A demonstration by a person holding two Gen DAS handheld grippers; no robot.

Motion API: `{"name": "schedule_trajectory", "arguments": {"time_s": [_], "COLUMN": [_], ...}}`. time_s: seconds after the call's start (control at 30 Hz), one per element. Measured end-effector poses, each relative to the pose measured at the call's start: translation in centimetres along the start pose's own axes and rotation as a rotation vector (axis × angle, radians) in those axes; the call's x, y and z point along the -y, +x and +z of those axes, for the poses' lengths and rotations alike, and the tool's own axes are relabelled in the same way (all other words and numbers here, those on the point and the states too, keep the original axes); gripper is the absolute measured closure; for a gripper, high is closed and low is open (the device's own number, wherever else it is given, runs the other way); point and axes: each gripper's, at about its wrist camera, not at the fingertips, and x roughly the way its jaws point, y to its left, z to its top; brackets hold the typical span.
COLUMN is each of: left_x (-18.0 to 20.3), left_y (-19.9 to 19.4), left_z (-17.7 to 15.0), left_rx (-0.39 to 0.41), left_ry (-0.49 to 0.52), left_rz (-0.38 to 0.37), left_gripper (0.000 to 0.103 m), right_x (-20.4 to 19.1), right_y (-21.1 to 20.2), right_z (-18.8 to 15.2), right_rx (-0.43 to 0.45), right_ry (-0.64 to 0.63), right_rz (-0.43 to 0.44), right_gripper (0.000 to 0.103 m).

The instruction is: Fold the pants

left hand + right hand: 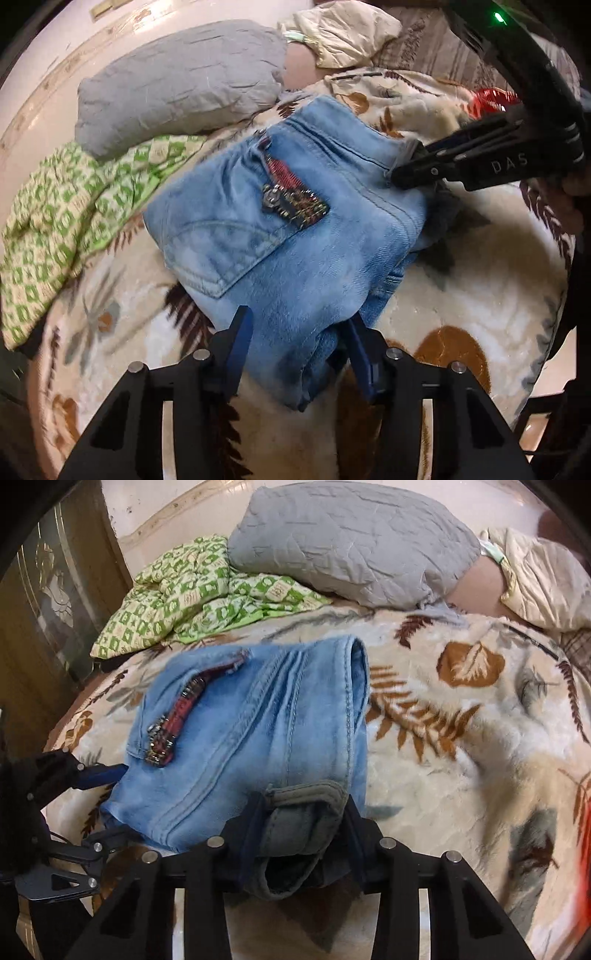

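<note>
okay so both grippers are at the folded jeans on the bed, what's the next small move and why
Probably lower both ends onto the blanket and open. The jeans already look folded into a compact bundle, pocket side up. The left gripper straddles one bunched end and the right gripper has the waistband end between its fingers, and whether either is clamped is unclear. Nothing looks left to fold, so release seems right.

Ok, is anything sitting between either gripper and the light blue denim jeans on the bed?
Nothing visible. The left gripper straddles one folded edge of the light blue denim jeans, and the right gripper has the grey waistband end between its fingers.
</note>
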Motion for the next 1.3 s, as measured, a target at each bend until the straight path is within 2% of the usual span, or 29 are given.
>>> {"name": "schedule_trajectory", "arguments": {"time_s": [0.1, 0.2, 0.23, 0.27, 0.3, 0.33, 0.47, 0.63, 0.7, 0.77, 0.83, 0.97, 1.03, 1.1, 1.17, 1.23, 1.3], "left_x": [-0.6, 0.0, 0.1, 0.0, -0.1, -0.3, -1.3, -3.3, -4.7, -5.8, -6.4, -5.0, -3.7, -2.5, -1.3, -0.4, 0.7], "left_y": [0.1, 0.2, 0.2, 0.5, 1.0, 1.7, 0.3, -5.0, -7.9, -10.4, -13.5, -21.1, -24.1, -26.0, -26.3, -24.7, -23.0], "left_z": [-0.1, 0.2, 0.3, 0.2, 0.0, -0.3, -1.4, -1.5, -1.4, -1.2, -0.9, 0.2, 0.3, 0.0, -0.1, 0.0, -0.1], "left_rx": [0.001, -0.001, -0.003, -0.023, -0.054, -0.093, -0.09, 0.038, 0.088, 0.123, 0.155, 0.192, 0.245, 0.301, 0.335, 0.318, 0.295], "left_ry": [-0.043, -0.037, -0.042, -0.055, -0.064, -0.074, -0.218, -0.418, -0.52, -0.571, -0.57, -0.436, -0.392, -0.386, -0.416, -0.457, -0.517], "left_rz": [-0.03, -0.01, 0.0, 0.021, 0.043, 0.063, 0.048, 0.057, 0.048, 0.056, 0.096, 0.264, 0.307, 0.306, 0.255, 0.206, 0.221], "left_gripper": [0.051, 0.048, 0.044, 0.029, 0.014, 0.009, 0.003, 0.0, 0.0, 0.0, 0.0, 0.0, 0.0, 0.0, 0.0, 0.0, 0.0], "right_x": [0.3, 0.3, 0.3, 0.5, 0.8, 1.3, 2.9, 1.8, 0.7, -0.2, -1.1, -2.9, -3.8, -4.8, -5.7, -6.6, -7.0], "right_y": [0.2, 0.2, 0.2, 0.2, 0.2, 0.2, -0.9, -5.0, -7.7, -10.1, -12.6, -17.7, -20.2, -22.5, -24.1, -24.9, -25.3], "right_z": [-0.2, -0.3, -0.3, -0.3, -0.4, -0.4, -0.6, 0.2, 0.6, 1.1, 1.6, 2.2, 1.6, 0.4, -1.1, -2.6, -4.0], "right_rx": [0.007, 0.013, 0.015, 0.019, 0.021, 0.026, 0.007, 0.072, 0.146, 0.196, 0.247, 0.322, 0.348, 0.376, 0.386, 0.389, 0.396], "right_ry": [0.015, 0.014, 0.016, 0.021, 0.033, 0.062, 0.154, 0.087, 0.055, 0.029, 0.018, 0.024, 0.028, 0.032, 0.033, 0.037, 0.046], "right_rz": [0.01, 0.003, 0.0, -0.015, -0.044, -0.067, -0.01, -0.088, -0.126, -0.16, -0.183, -0.195, -0.206, -0.215, -0.224, -0.237, -0.242], "right_gripper": [0.061, 0.059, 0.051, 0.03, 0.021, 0.011, 0.0, 0.0, 0.0, 0.0, 0.0, 0.0, 0.0, 0.0, 0.0, 0.0, 0.0]}}
